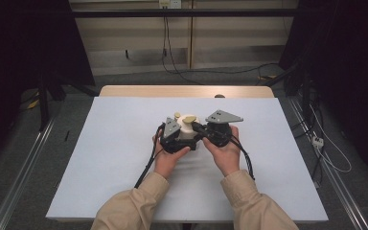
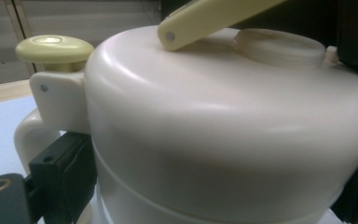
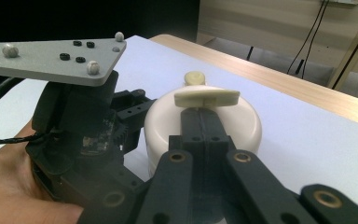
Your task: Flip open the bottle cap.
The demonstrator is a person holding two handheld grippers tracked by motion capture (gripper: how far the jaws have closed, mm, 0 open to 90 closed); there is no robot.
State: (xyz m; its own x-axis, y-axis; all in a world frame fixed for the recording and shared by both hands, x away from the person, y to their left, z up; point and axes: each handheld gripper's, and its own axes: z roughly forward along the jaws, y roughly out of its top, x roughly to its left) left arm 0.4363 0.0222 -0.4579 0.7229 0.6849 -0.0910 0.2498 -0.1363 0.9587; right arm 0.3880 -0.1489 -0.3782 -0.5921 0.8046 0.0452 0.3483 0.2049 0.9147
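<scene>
Jug [image 1: 188,127] sits mid-frame on the counter [image 1: 100,153] — left tool [image 1: 179,136] hugs its body; right tool [image 1: 199,128] pinches its yellow lever [image 3: 207,97] from the right.

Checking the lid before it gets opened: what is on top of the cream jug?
On the cream jug sit a yellow lever, a round cap and a yellow knob. Its inside is covered.

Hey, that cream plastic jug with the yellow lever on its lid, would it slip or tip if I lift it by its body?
The cream jug looks glossy and smooth, so it may slip against the left gripper clamped around it. Its wide, squat body probably resists tipping. The side handle likely offers a surer hold than the rounded wall.
</scene>
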